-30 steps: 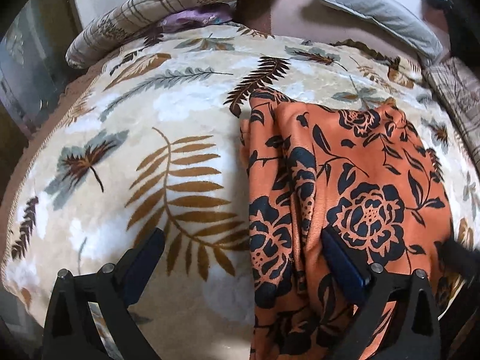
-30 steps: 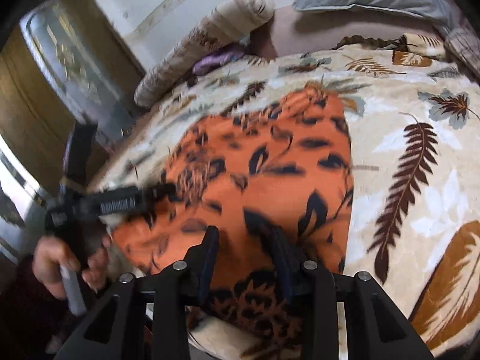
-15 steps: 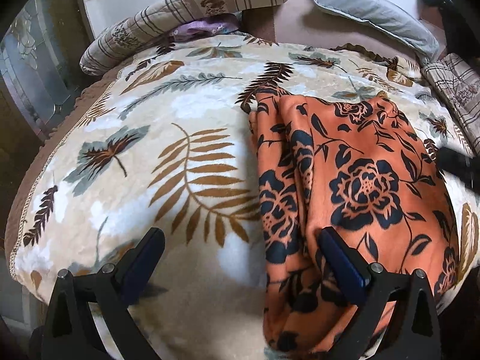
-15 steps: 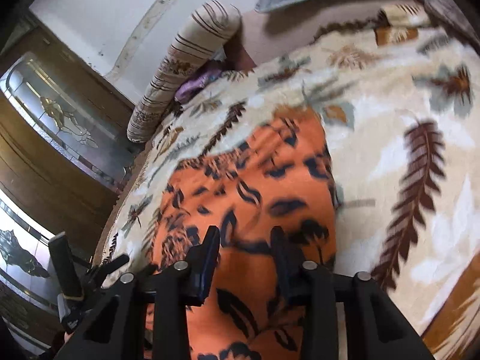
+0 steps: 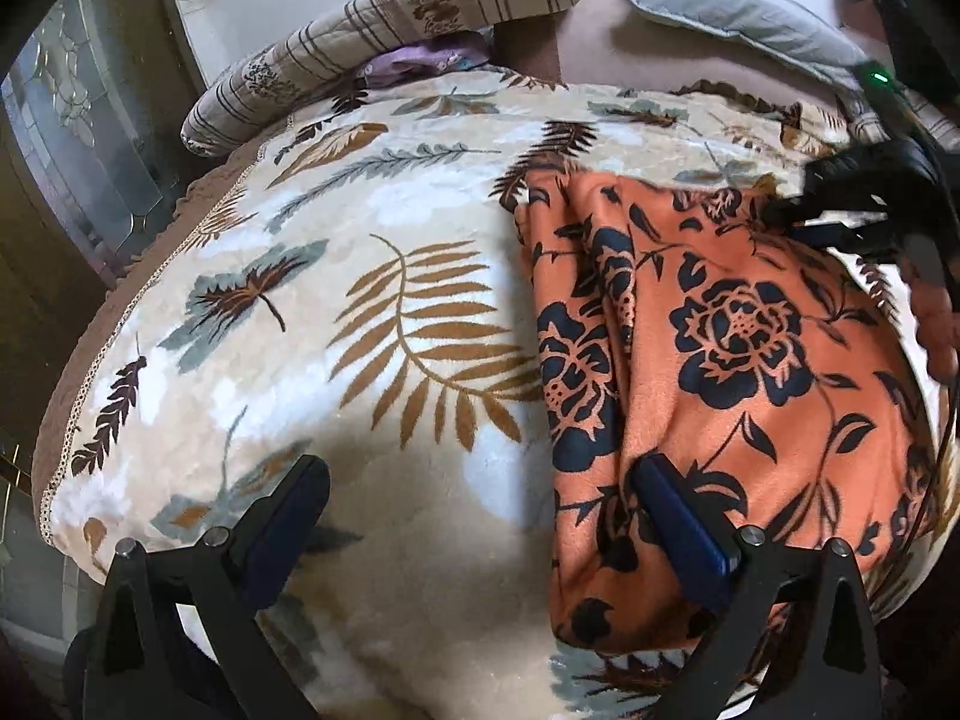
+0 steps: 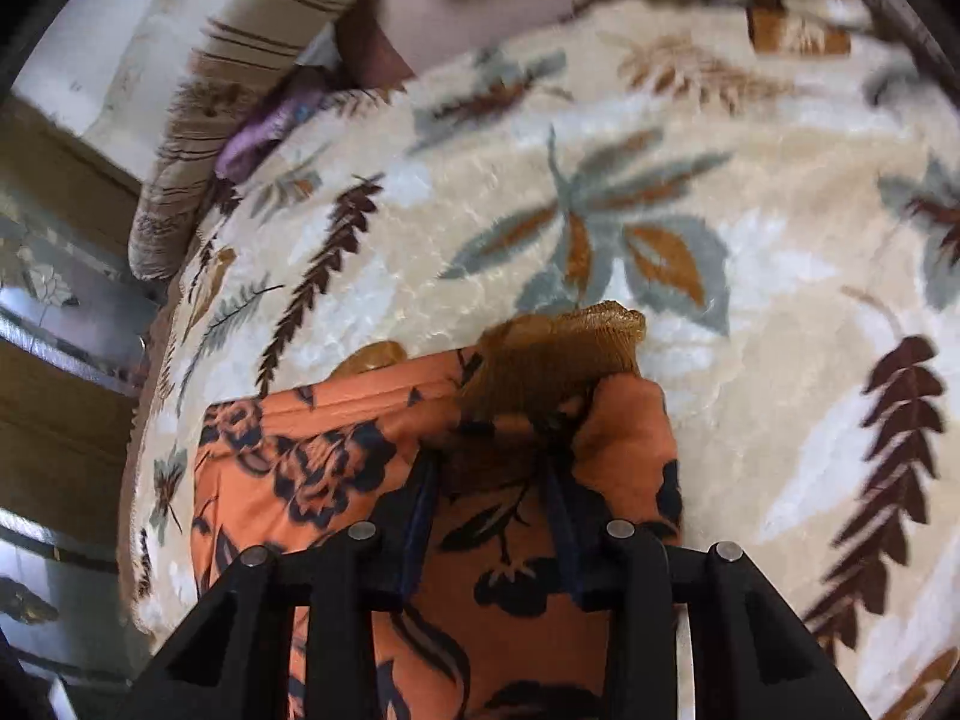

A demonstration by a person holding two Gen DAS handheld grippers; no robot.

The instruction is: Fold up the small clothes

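Note:
An orange garment [image 5: 750, 360] with a dark-blue flower print lies flat on the right part of a leaf-patterned blanket [image 5: 360, 300]. My left gripper [image 5: 480, 516] is wide open at the garment's near left edge. Its right finger [image 5: 678, 522] is over the cloth and its left finger is over bare blanket. My right gripper [image 5: 798, 228] is at the garment's far end. In the right wrist view that gripper [image 6: 489, 468] stands partly open, with the garment [image 6: 336, 468] puckered around its tips and a brown sheer trim [image 6: 558, 348] just beyond.
A striped bolster [image 5: 390, 30] and a grey pillow [image 5: 738, 6] lie along the far side, with a purple cloth [image 5: 420, 57] tucked under the bolster. A patterned glass door [image 5: 78, 138] stands past the bed's left edge. A hand [image 5: 936, 324] holds the right gripper.
My right gripper has travelled from the garment's near part to its far end, its gap unchanged. In the left wrist view it has entered at the upper right; the left gripper drifted slightly.

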